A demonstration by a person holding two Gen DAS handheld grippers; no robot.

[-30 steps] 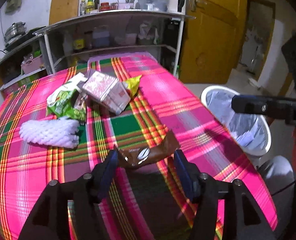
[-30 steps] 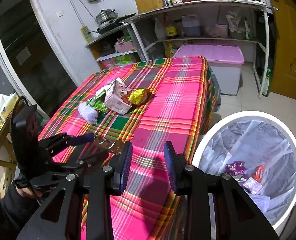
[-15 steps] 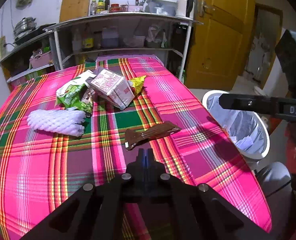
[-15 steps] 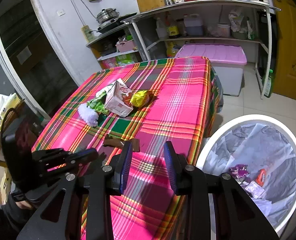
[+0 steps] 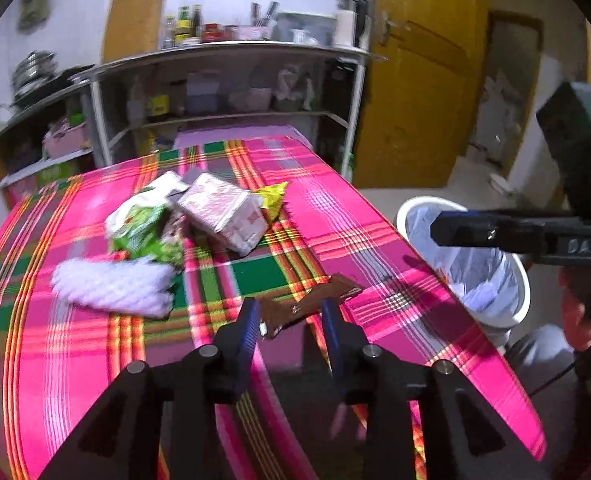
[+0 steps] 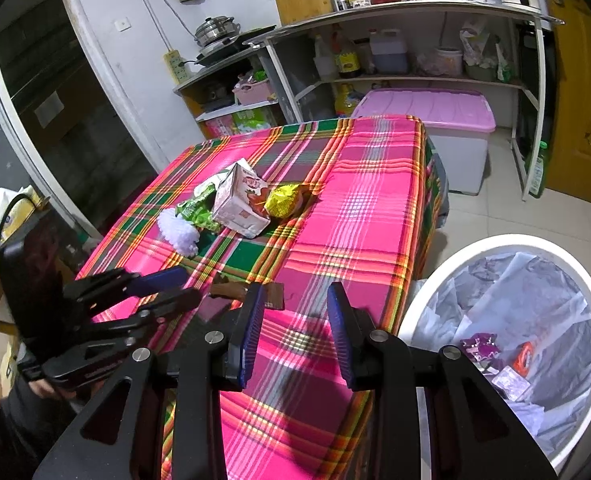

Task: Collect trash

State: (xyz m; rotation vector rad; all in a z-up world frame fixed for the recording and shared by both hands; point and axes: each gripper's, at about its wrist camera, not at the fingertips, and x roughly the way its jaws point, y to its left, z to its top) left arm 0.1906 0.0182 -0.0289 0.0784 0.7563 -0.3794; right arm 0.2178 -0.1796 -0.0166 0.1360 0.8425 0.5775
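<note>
I have the left gripper low over the near edge of the surface, its fingers part-way apart and just reopened, straddling the brown wrapper. The wrapper lies flat between them, but I don't think the pads press on it; blur makes contact hard to judge. It is thin, glossy film, creased, so I expect it to slide rather than lift unless I pinch an edge.

The right gripper hangs by the surface's corner, fingers moderately apart and empty, poised beside the white bin, whose crinkled plastic liner already holds a few wrappers. I'd guess it waits there to take a handover.

Further back sits the remaining trash: a boxy pink carton on its side, a crumpled green packet, a yellow packet and a soft white foam net, clustered on the plaid cloth.
</note>
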